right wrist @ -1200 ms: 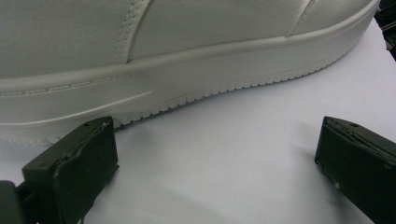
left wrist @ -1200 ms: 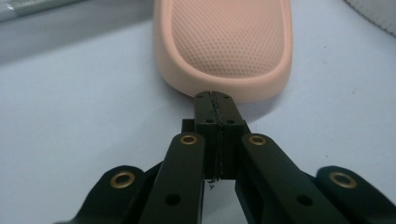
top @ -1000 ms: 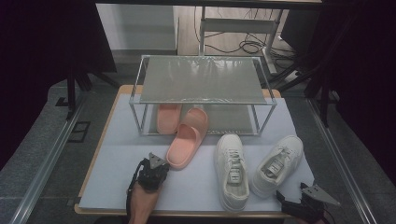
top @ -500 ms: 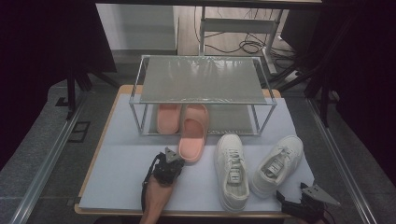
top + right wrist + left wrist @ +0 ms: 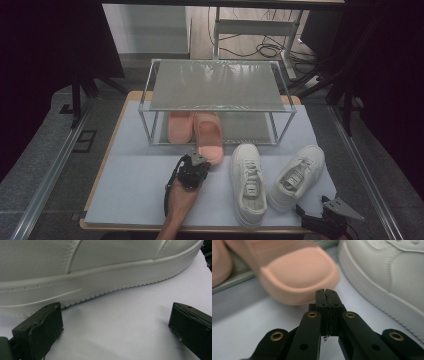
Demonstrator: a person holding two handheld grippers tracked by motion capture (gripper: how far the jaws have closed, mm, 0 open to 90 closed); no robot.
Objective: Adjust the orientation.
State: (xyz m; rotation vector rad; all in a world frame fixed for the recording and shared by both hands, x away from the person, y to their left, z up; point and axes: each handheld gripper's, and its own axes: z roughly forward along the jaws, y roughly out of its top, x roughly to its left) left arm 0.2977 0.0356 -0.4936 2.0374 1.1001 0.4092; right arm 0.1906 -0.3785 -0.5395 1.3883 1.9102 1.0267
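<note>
Work in hand: shoes onto the rack (image 5: 217,107). Left slipper (image 5: 179,127) lies on the lower shelf. Right slipper (image 5: 209,137) lies half in, its heel still on the mat (image 5: 135,192). Left gripper (image 5: 199,161) has its jaws closed, empty, tips at that heel. Right gripper (image 5: 306,211) stands open beside the right sneaker (image 5: 296,177). Judged: 1 of 4 shoes stowed; the second slipper needs pushing in; left sneaker (image 5: 248,182) and its mate untouched.

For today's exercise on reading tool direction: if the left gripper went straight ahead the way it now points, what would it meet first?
The left gripper, jaws shut, points at the heel of the pink slipper just ahead, so probably that. Whether they already touch is unclear.
</note>
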